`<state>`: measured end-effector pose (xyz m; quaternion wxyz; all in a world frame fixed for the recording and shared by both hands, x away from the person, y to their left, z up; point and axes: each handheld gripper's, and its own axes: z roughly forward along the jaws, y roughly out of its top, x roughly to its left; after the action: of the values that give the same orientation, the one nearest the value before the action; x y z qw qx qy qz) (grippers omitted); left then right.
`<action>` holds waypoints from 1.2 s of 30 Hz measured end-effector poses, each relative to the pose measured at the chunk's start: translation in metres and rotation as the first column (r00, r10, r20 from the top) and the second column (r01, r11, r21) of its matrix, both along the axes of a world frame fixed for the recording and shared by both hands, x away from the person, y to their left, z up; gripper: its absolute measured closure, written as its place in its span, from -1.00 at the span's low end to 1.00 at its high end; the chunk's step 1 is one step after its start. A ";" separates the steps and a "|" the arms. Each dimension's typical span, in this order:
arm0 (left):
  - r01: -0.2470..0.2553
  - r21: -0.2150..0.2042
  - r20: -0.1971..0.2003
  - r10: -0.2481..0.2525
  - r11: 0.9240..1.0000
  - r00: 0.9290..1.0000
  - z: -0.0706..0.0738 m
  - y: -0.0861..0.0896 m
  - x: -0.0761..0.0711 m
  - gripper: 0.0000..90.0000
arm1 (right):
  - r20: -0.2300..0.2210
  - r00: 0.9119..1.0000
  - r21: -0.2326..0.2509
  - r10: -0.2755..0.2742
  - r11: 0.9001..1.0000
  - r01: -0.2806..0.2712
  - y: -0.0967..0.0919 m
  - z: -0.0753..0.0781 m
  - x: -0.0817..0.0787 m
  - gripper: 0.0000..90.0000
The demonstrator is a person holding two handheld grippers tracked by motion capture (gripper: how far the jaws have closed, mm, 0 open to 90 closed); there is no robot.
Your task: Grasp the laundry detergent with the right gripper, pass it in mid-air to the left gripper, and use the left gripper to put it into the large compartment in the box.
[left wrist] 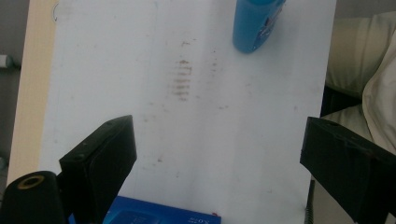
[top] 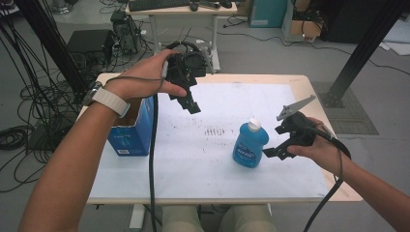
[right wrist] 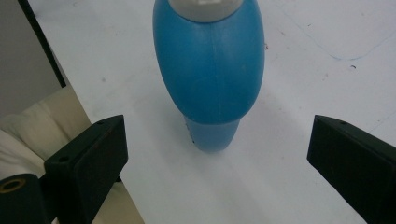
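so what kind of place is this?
Likely a lab or workshop: loose cables across the floor, black frame struts, a desk with a keyboard behind the white table.

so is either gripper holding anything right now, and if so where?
Nothing is held. The left gripper hangs open above the white table; the right gripper is open beside the upright blue plastic bottle with a white cap, its jaws clear of it.

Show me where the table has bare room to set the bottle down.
Widest free patch: the white mat between the box and the bottle, smudged mid-table but bare. The far strip behind the bottle is also free. It is tight at the right, where the right tool sits open beside the bottle.
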<state>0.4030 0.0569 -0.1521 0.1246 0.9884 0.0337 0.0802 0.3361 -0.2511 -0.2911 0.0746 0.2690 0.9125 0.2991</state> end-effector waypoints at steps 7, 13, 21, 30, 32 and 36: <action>0.001 0.001 0.000 -0.001 1.000 1.000 0.000 0.000 0.000 -0.76 | 0.028 0.999 0.047 -0.024 0.999 0.023 -0.002 -0.004 -0.004 -0.88; -0.003 0.001 0.000 0.003 1.000 1.000 0.000 0.000 0.000 -0.76 | 0.041 0.998 0.082 -0.044 0.996 0.041 -0.003 -0.006 -0.006 -0.88; -0.003 0.002 -0.001 0.003 1.000 1.000 -0.001 -0.001 0.000 -0.76 | 0.060 0.998 0.089 -0.016 0.996 0.011 -0.008 -0.012 -0.006 -0.90; -0.003 0.003 -0.002 0.003 1.000 1.000 -0.001 -0.001 0.000 -0.76 | 0.062 0.997 0.135 -0.040 0.990 0.032 -0.008 -0.014 -0.009 -0.92; -0.002 0.004 -0.001 0.002 1.000 1.000 -0.001 -0.001 0.001 -0.76 | 0.064 0.997 0.136 -0.041 0.990 0.032 -0.008 -0.014 -0.009 -0.92; -0.007 0.004 -0.005 0.007 1.000 1.000 -0.002 -0.001 0.000 -0.76 | 0.066 0.997 0.143 -0.045 0.989 0.035 -0.009 -0.017 -0.008 -0.91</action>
<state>0.4034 0.0559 -0.1537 0.1223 0.9887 0.0371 0.0784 0.3277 -0.2598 -0.3077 0.0929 0.2816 0.8801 0.3708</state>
